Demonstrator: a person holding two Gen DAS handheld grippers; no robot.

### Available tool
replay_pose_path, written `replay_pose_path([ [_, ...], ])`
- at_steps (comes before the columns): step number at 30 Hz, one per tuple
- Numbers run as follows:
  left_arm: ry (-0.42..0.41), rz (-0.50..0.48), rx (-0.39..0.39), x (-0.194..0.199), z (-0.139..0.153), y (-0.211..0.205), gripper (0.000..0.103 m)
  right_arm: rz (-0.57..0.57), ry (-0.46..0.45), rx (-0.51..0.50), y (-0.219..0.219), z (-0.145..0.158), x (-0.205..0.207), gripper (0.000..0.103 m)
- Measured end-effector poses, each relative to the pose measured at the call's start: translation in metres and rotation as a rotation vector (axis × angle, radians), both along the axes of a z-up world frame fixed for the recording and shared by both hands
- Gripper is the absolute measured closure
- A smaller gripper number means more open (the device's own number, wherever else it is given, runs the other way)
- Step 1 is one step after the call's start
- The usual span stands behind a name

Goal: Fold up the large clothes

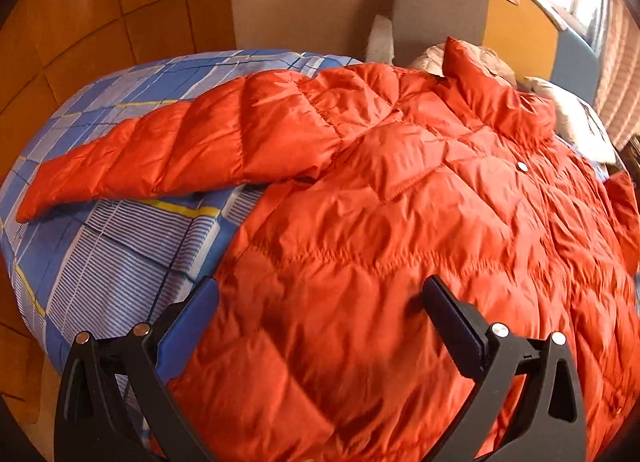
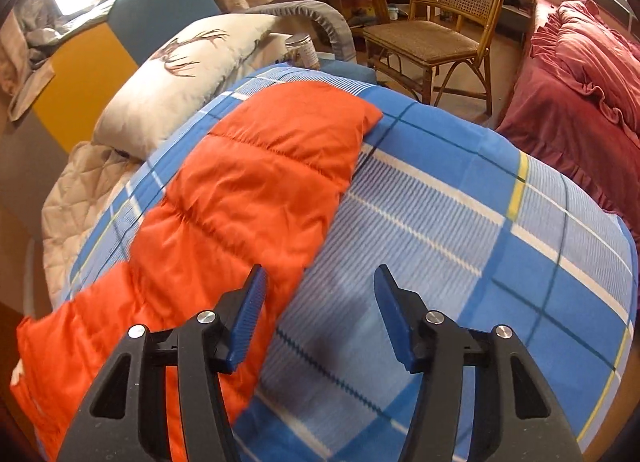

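An orange quilted puffer jacket [image 1: 400,202] lies spread front-up on a blue plaid bed cover [image 1: 120,246], collar at the far right and one sleeve [image 1: 160,158] stretched out to the left. My left gripper [image 1: 320,298] hovers open over the jacket's lower left body, with its fingers wide apart and nothing pinched. In the right wrist view the other sleeve [image 2: 256,182] runs from lower left to its cuff at upper centre. My right gripper [image 2: 320,302] stands open just above the sleeve's right edge, the left pad over orange fabric and the right pad over the cover [image 2: 460,242].
A white pillow [image 2: 180,74] with a branch print and a beige quilt [image 2: 80,190] lie at the head of the bed. A jar [image 2: 302,50], a wicker chair [image 2: 440,22] and a red bedspread [image 2: 580,82] stand beyond the bed. Wooden flooring [image 1: 100,14] borders the left side.
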State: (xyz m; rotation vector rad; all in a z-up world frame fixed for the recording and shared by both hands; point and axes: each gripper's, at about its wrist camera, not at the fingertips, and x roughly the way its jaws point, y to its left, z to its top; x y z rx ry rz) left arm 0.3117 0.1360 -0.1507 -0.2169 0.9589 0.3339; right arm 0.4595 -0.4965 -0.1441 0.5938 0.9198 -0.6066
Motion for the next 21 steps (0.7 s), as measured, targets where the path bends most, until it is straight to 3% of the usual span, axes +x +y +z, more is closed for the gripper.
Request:
replay_pose_path([
  [2,0.007,0.005,0.004,0.006,-0.001,0.000,0.002,-0.009,0.010,-0.014,-0.005,-0.004,0.011,0.047],
  [4,0.007,-0.003,0.023,0.009,-0.001,-0.003,0.002,-0.008,0.006,-0.033,-0.007,-0.005,0.019,0.055],
  [6,-0.001,-0.015,0.054,0.013,0.002,-0.007,0.002,0.013,0.001,-0.049,-0.008,-0.005,0.025,0.084],
  [8,-0.006,-0.028,0.065,0.016,0.003,-0.010,0.003,0.024,0.015,-0.067,-0.009,-0.005,0.024,0.097],
  [16,-0.017,-0.074,0.048,0.016,0.003,-0.015,0.011,-0.009,0.025,-0.153,-0.022,0.006,-0.020,0.101],
  [21,-0.012,-0.110,0.038,0.015,0.005,-0.013,0.016,0.029,-0.056,-0.306,0.002,0.053,-0.043,0.101],
])
